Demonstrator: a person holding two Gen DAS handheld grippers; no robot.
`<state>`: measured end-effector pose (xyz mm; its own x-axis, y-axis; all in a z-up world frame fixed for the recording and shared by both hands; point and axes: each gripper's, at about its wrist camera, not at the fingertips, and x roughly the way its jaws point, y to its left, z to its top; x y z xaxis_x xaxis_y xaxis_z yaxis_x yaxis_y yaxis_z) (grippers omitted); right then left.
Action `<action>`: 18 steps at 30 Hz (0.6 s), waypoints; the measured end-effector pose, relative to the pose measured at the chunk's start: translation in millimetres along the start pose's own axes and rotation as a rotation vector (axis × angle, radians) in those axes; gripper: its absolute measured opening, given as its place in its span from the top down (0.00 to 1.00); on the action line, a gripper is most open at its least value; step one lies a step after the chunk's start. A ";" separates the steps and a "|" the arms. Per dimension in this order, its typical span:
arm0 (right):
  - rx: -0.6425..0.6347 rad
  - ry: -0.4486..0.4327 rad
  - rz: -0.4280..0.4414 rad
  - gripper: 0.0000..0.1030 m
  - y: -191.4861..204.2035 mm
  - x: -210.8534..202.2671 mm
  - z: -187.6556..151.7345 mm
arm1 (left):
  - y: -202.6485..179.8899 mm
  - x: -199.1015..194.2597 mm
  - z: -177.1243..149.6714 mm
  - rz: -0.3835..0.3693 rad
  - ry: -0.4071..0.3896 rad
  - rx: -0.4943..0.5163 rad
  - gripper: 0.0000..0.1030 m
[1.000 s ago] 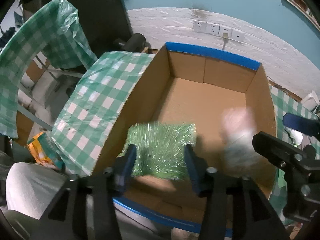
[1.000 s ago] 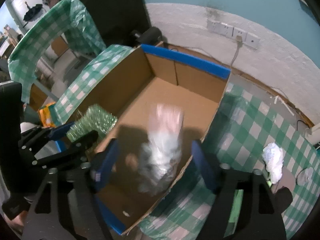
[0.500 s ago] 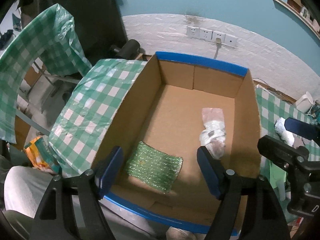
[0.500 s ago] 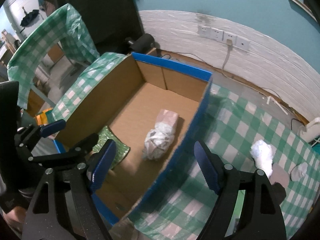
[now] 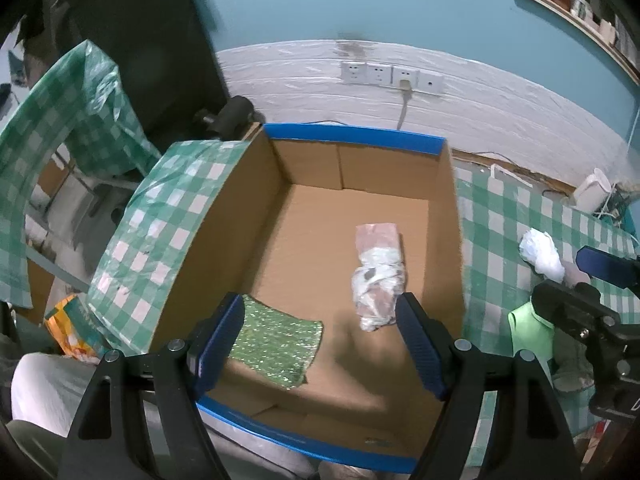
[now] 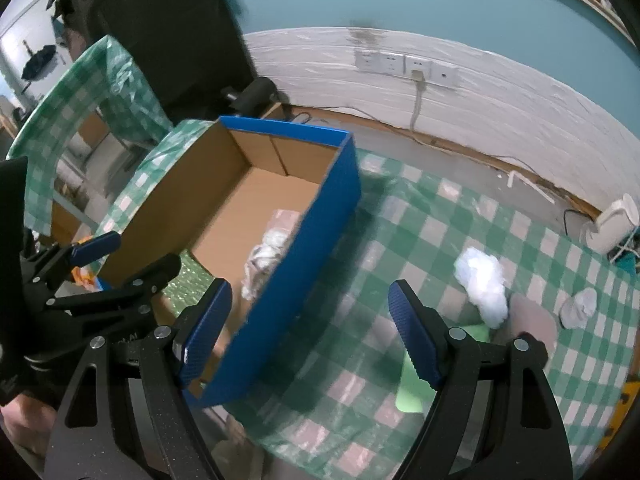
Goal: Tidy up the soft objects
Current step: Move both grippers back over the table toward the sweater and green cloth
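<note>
Both grippers stand spread and empty: the left gripper (image 5: pixel 320 340) above the cardboard box (image 5: pixel 456 216), the right gripper (image 6: pixel 308 328) over its right wall. Inside lie a green sparkly cloth (image 5: pixel 276 344) in the near left corner and a plastic-wrapped bundle (image 5: pixel 378 276) along the right wall. A white wad (image 6: pixel 482 280) rests on the checked tablecloth (image 6: pixel 400 240).

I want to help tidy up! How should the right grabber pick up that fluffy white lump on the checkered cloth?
Probably from above, across the narrow middle of the fluffy white lump. It lies loose and crumpled on the checkered cloth, longer one way, so the open right gripper should span its short side and squeeze gently.
</note>
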<state>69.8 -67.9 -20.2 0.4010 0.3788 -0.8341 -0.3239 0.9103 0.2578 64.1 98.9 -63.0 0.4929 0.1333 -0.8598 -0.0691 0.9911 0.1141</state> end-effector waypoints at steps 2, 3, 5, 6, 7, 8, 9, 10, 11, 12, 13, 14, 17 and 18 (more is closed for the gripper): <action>0.012 -0.001 -0.005 0.21 -6.2 -3.6 -1.8 | -5.7 -1.1 0.0 -0.005 0.000 0.008 0.23; 0.021 -0.003 -0.010 0.21 -10.7 -5.9 -3.5 | -9.3 -2.0 -0.1 -0.009 0.000 0.014 0.23; 0.032 -0.005 -0.020 0.21 -18.1 -9.3 -6.7 | -16.1 -3.0 0.4 -0.016 -0.001 0.027 0.23; 0.041 -0.007 -0.028 0.21 -22.7 -11.4 -8.5 | -19.6 -3.6 0.4 -0.018 -0.002 0.032 0.23; 0.048 -0.008 -0.034 0.21 -26.8 -12.6 -10.1 | -22.7 -3.9 0.3 -0.020 -0.002 0.037 0.23; 0.055 -0.008 -0.037 0.21 -30.1 -13.8 -11.7 | -26.5 -4.1 -0.1 -0.024 0.000 0.042 0.23; 0.066 -0.008 -0.042 0.21 -35.2 -15.5 -13.7 | -29.9 -4.7 -0.9 -0.027 0.001 0.045 0.23; 0.072 -0.007 -0.046 0.21 -38.5 -16.2 -14.7 | -34.1 -4.7 -1.3 -0.033 0.003 0.051 0.23; 0.081 -0.005 -0.052 0.21 -43.8 -17.6 -16.9 | -38.6 -4.7 -1.8 -0.039 0.005 0.059 0.23; 0.091 -0.006 -0.058 0.21 -49.3 -19.4 -19.4 | -43.2 -5.2 -3.0 -0.043 0.005 0.066 0.23; 0.099 -0.007 -0.063 0.21 -53.8 -21.0 -21.4 | -47.1 -5.3 -3.4 -0.045 0.006 0.073 0.23; 0.105 -0.007 -0.068 0.21 -57.1 -22.5 -23.4 | -52.0 -5.5 -3.8 -0.047 0.006 0.083 0.23; 0.129 -0.007 -0.087 0.21 -71.1 -27.7 -30.2 | -63.9 -7.7 -5.4 -0.057 0.004 0.105 0.23; 0.137 -0.008 -0.092 0.21 -74.8 -29.1 -31.6 | -68.4 -8.2 -5.9 -0.062 0.005 0.111 0.23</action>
<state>55.3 -152.3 -30.6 0.4304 0.2939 -0.8535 -0.1662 0.9551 0.2452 59.6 30.0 -66.7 0.4888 0.0717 -0.8695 0.0585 0.9917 0.1147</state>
